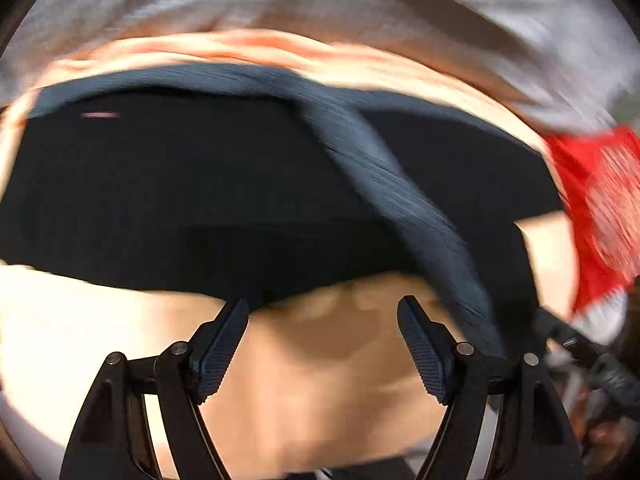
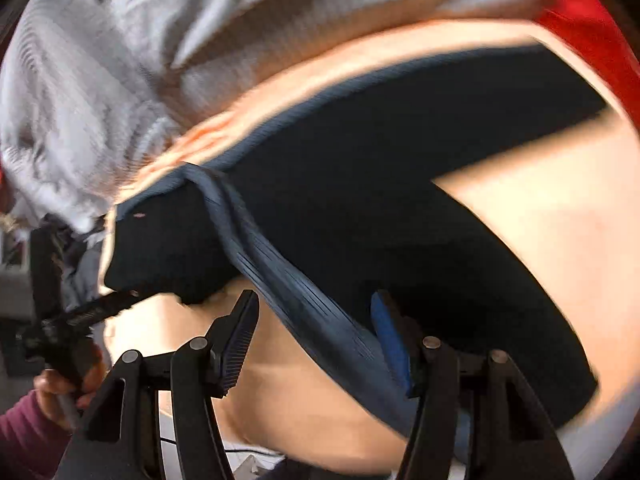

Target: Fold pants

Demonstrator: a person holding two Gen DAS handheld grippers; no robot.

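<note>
**Dark pants on a pale worktop, seen from both wrist cameras**

Pale, peach-toned worktop (image 1: 304,400) carries the dark navy fabric pants (image 1: 180,184), which lie spread flat across its middle; both views are blurred. A ribbed, lighter blue band of the pants (image 1: 400,200) runs diagonally over the dark cloth toward the near edge. Beyond the pants lies a rumpled pale grey cloth (image 1: 460,12), and to the right of the pants a bright red cloth (image 1: 592,200).

Left gripper (image 1: 323,316): fingers spread wide, nothing between them, poised over bare worktop just at the near edge of the pants.

Right gripper (image 2: 316,312): fingers parted, with the ribbed band (image 2: 280,276) passing between them. It lies close to the blue-padded finger (image 2: 390,344); whether it touches that pad cannot be told, and the other finger stands clear of it.

In the right wrist view, left of the pants, a hand (image 2: 60,392) in a maroon sleeve (image 2: 24,436) grips the black handle of the other gripper.
</note>
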